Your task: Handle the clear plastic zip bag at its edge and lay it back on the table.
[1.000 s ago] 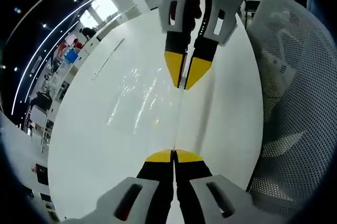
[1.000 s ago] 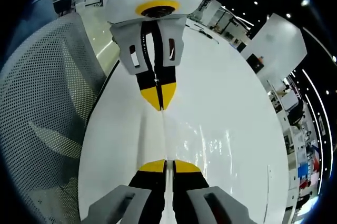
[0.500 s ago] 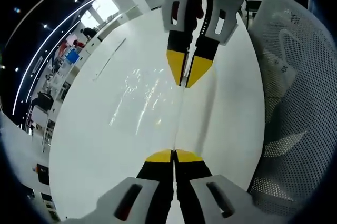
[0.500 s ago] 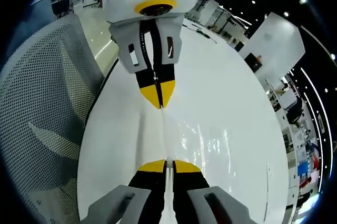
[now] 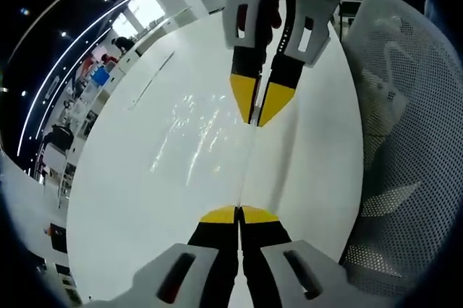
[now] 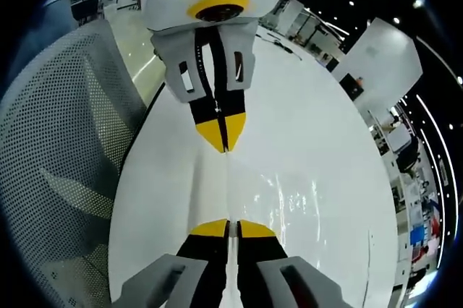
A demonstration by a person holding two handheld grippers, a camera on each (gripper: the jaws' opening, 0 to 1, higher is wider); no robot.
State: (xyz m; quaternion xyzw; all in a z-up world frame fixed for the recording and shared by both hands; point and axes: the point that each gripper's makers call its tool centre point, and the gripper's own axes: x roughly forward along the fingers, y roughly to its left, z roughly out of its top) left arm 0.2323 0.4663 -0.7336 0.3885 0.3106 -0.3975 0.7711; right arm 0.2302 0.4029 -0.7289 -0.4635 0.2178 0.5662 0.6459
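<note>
Spreading across both views, a glossy white table [image 5: 130, 199] catches the ceiling lights of a large open hall with further white tables and distant figures behind. A grey mesh office chair [image 5: 405, 149] stands just beside the table's edge. Above the tabletop the clear plastic zip bag [image 5: 195, 142] is stretched taut, its long axis running straight from one gripper to the other, the film draping down toward the surface on one side. The left gripper [image 5: 238, 215] has its yellow-tipped jaws pressed together on one end of the bag's edge. The right gripper [image 6: 228, 228], facing it, pinches the opposite end, jaws likewise closed on the edge.
</note>
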